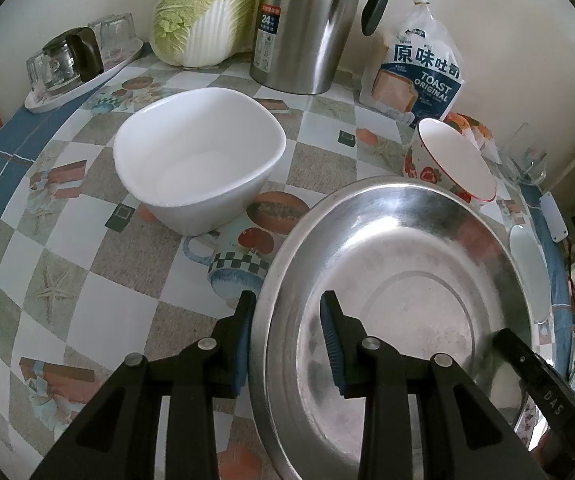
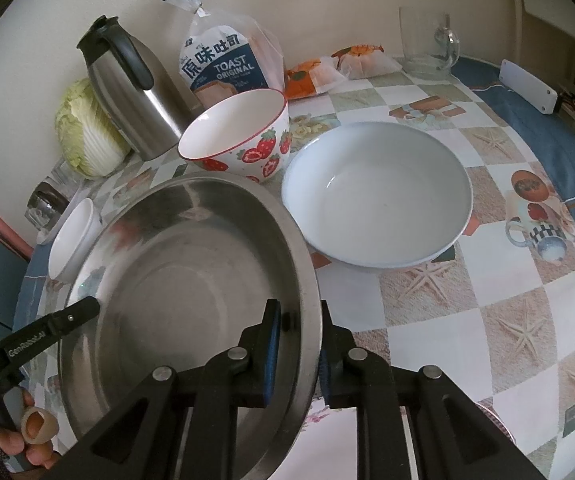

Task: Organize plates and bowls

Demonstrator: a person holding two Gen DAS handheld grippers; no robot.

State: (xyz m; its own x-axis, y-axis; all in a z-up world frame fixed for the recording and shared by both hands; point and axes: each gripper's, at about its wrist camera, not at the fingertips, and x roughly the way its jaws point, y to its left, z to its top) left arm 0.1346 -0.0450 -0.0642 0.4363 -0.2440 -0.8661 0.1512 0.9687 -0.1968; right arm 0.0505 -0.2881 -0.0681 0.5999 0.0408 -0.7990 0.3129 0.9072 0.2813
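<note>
A large steel basin (image 1: 399, 280) is held between both grippers; it also shows in the right wrist view (image 2: 191, 280). My left gripper (image 1: 287, 336) straddles its left rim, one finger inside and one outside. My right gripper (image 2: 299, 344) straddles its right rim the same way. A white squarish bowl (image 1: 199, 160) stands to the left on the table. A strawberry-patterned bowl (image 2: 239, 136) stands behind the basin. A wide pale-blue bowl (image 2: 375, 196) sits to the right.
At the back stand a steel thermos jug (image 1: 307, 24), a napa cabbage (image 1: 203, 12), a toast bread bag (image 1: 419, 72), a tray of glasses (image 1: 75, 64), a glass mug (image 2: 427, 40) and snack packets (image 2: 327, 68). A white power strip (image 2: 527, 88) lies at the table's right edge.
</note>
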